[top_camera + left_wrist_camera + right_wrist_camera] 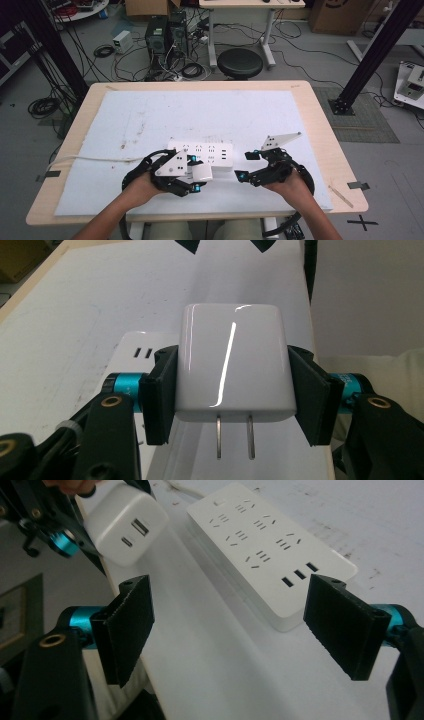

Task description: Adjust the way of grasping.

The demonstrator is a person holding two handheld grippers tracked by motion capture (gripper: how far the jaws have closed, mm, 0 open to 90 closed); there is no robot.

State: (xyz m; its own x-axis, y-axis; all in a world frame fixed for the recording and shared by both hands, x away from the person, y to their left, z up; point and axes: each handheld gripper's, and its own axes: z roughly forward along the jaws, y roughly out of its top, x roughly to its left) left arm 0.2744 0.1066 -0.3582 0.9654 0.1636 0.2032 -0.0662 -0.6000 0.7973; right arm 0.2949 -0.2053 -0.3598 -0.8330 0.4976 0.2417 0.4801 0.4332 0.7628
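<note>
- The charger [232, 362] is glossy white, with two grey metal prongs.
- The power strip [270, 545] is white, marked with rows of dark slots; its cable [95, 159] is white too.
- The left tongs [232, 395] and right tongs [240, 625] are black, with teal collars and brass-coloured rivets.
- The table [320, 120] is pale wood, covered by a white mat [210, 112] speckled with brownish stains.

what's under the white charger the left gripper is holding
Beneath the glossy white two-prong charger block, clamped in the left gripper, lie the white power strip and the white table mat. The charger's body covers most of the strip, so which sockets sit below is unclear.
</note>
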